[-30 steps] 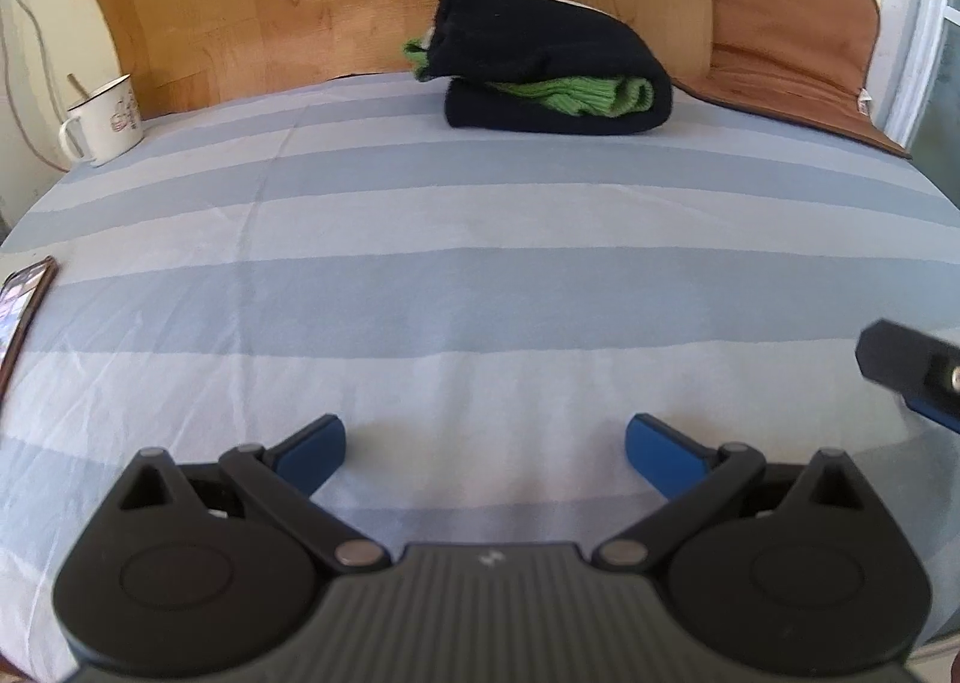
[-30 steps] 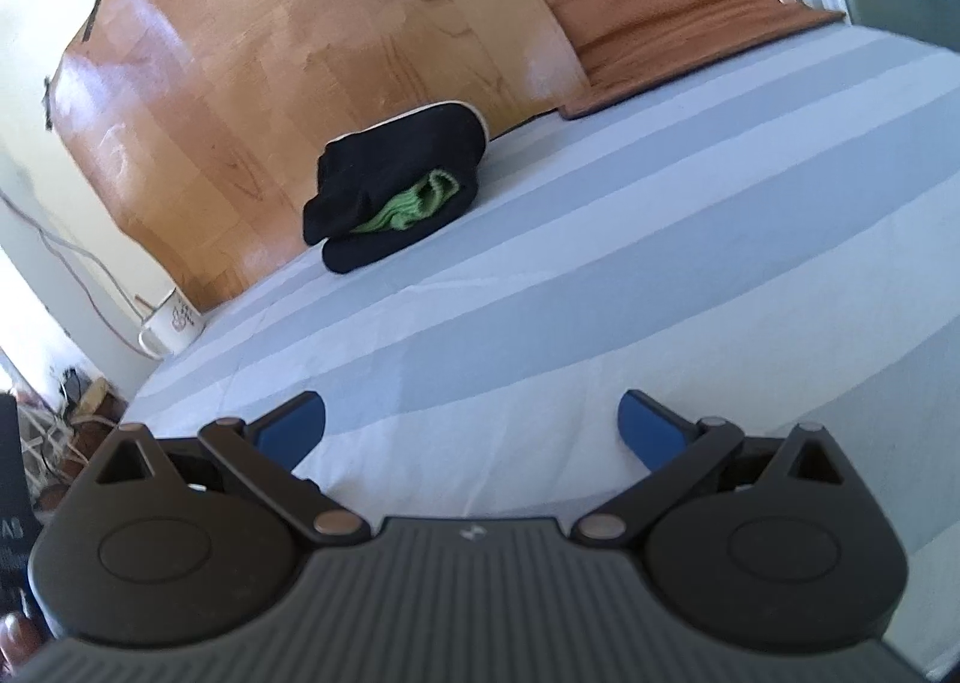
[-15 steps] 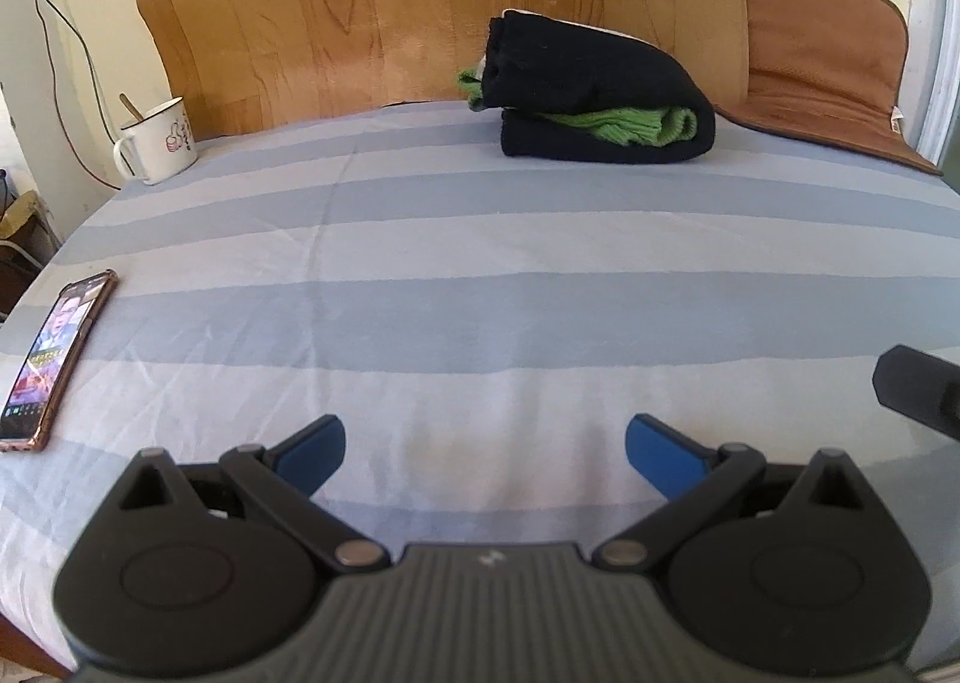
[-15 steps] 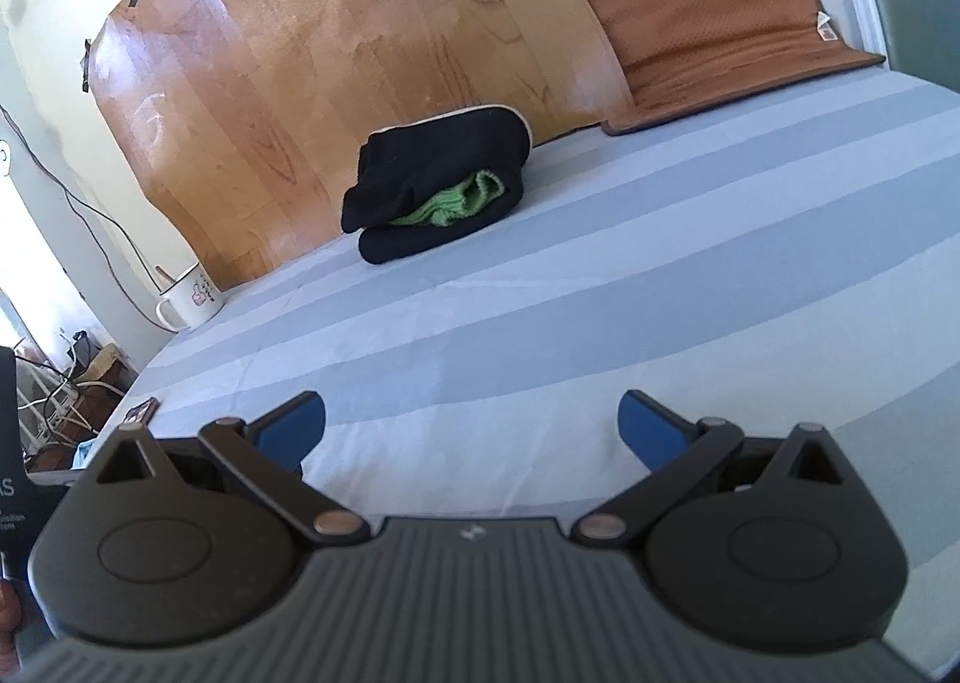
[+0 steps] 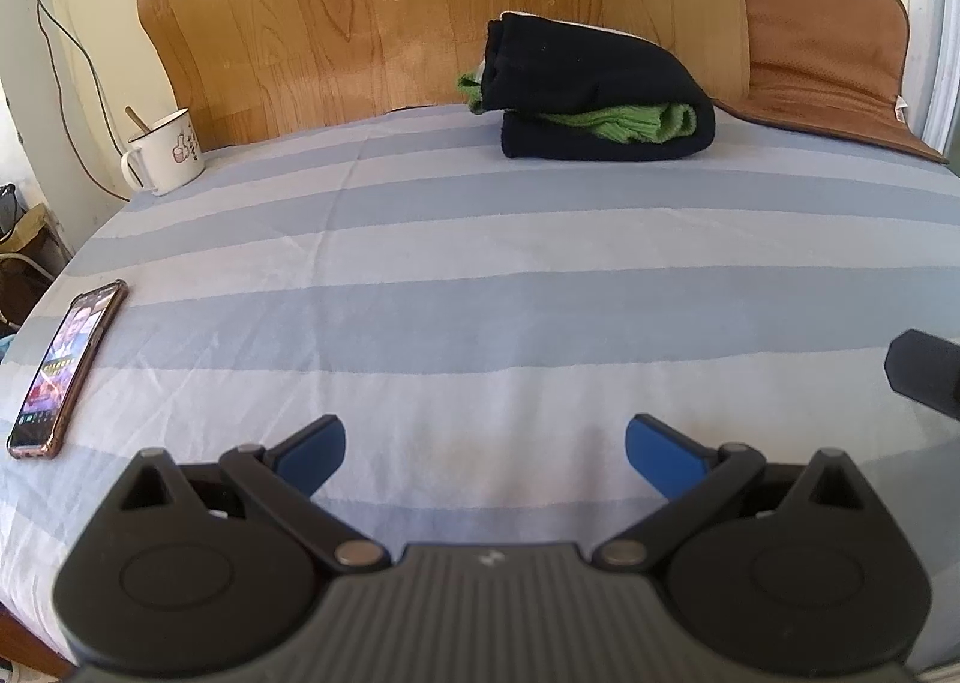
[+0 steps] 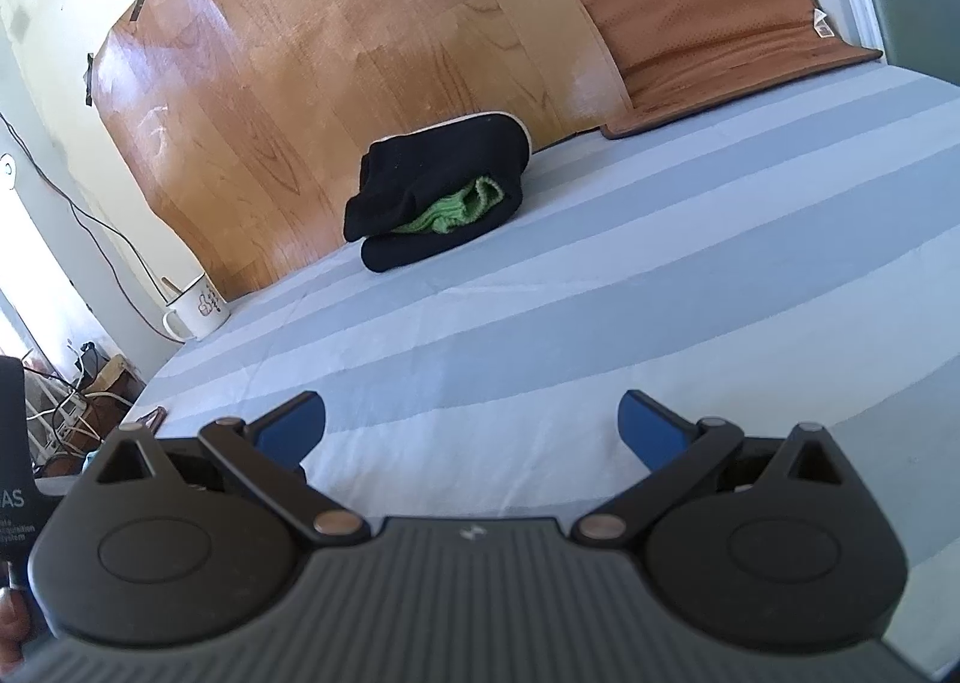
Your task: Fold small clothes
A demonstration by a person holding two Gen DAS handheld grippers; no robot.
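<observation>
1. Both grippers are pulling back from the far end of the bed, and the folded bundle is sitting farther off in each view than a second ago, with more of the near sheet and the phone coming into sight.
2. Left gripper (image 5: 485, 446) is hovering over the striped sheet (image 5: 480, 323), its blue fingertips (image 5: 312, 452) spread wide apart and gripping nothing at all.
3. Right gripper (image 6: 471, 425) is doing the same, tilted to one side, its blue fingertips (image 6: 651, 422) standing wide apart with only bare sheet showing between them.
4. Folded clothes (image 5: 600, 95) are resting at the far edge of the bed, a black garment wrapped around a green garment (image 5: 630, 122) that is peeking out at the fold.
5. That bundle is sitting against the wooden board (image 5: 390, 5), well apart from both grippers.
6. Off to the left, a white mug (image 5: 165, 152) is standing upright near the bed's corner with a handle of some utensil sticking out of it.
7. Nearer, a phone (image 5: 66, 368) is lying flat on the sheet's left edge, its screen glowing.
8. Over on the right, a brown cushion (image 5: 822, 53) is leaning against the wall beside the board.
9. At the right edge of the left view, a dark piece of the other gripper is just poking in.
</observation>
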